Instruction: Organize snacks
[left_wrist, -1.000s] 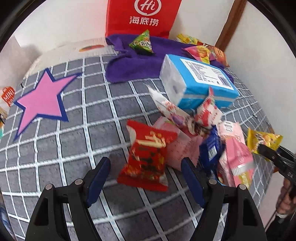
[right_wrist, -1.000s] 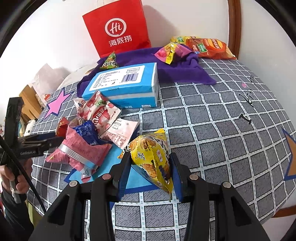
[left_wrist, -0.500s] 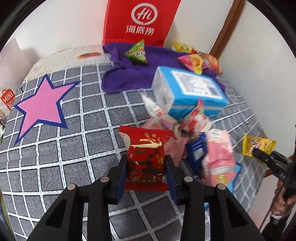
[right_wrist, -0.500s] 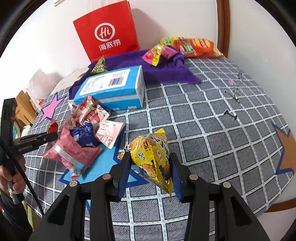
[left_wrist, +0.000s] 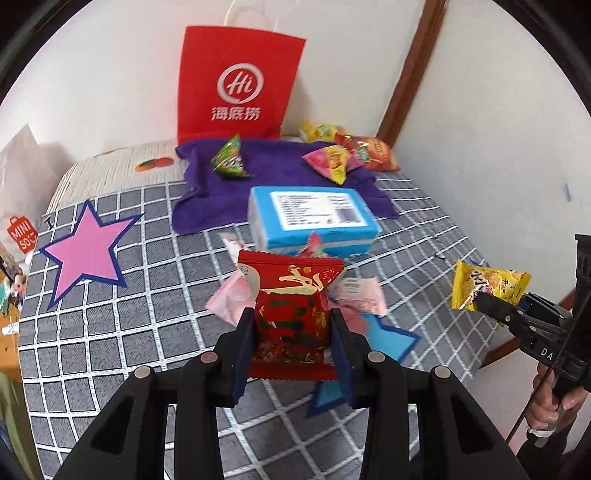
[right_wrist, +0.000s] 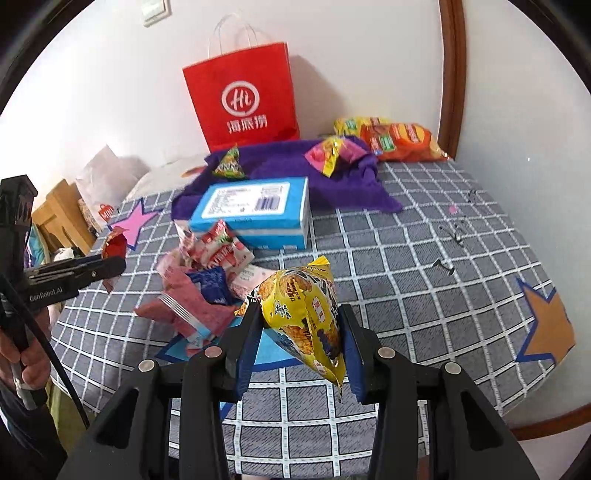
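A pink star (left_wrist: 86, 251) marks the checked cloth (left_wrist: 147, 295) at far left. The left gripper (left_wrist: 291, 332) clamps a red packet (left_wrist: 291, 314) above the cloth, in front of the snack pile (right_wrist: 199, 280) and blue box (left_wrist: 314, 218). Further right, the right gripper (right_wrist: 301, 332) pinches a yellow packet (right_wrist: 303, 306), also off the cloth.

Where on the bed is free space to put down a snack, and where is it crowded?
Free: the checked cover between the blue box and the orange star, apart from a few small dark bits, and the squares around the pink star. Crowded: the snack pile in front of the box, and the purple cloth, which already carries packets.
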